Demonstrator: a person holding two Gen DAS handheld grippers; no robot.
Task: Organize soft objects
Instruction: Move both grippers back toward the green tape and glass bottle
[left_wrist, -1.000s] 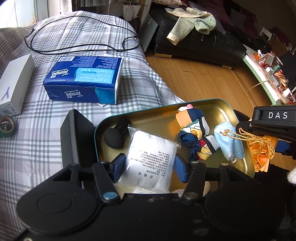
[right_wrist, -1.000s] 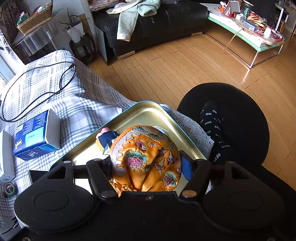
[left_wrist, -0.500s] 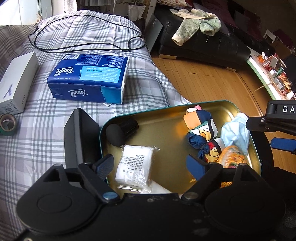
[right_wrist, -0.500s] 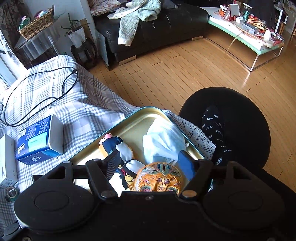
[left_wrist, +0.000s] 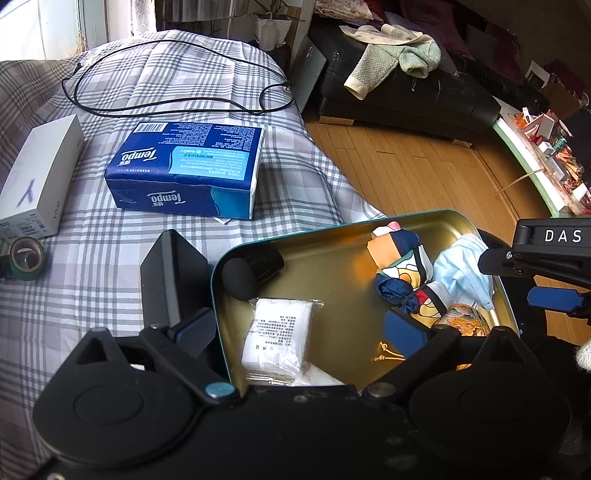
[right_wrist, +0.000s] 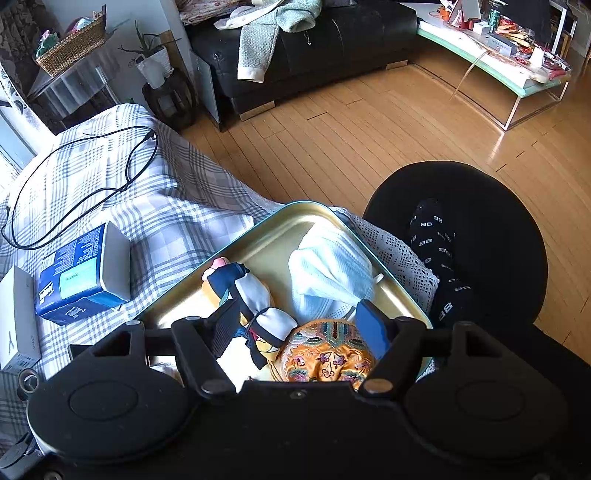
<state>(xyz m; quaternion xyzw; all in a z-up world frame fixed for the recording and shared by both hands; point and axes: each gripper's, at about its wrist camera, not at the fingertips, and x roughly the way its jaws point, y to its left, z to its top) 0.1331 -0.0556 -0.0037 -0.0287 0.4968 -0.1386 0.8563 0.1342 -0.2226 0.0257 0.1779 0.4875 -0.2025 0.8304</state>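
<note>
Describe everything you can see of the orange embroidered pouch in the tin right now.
The orange embroidered pouch looks like satin, stitched with pink-purple flowers and a teal and white scalloped band along its upper edge. It lies rounded and flat in the near right corner of the gold tin tray, free of any grip. The patterned sock bundle presses against its left side and the blue face mask lies just beyond it. The open right claw hangs above it. A gold cord lies on the tray floor beside it.

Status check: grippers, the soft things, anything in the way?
Left gripper open, empty. Right gripper open, empty. White packet, face mask and orange pouch lie in tin. Nothing blocking.
</note>
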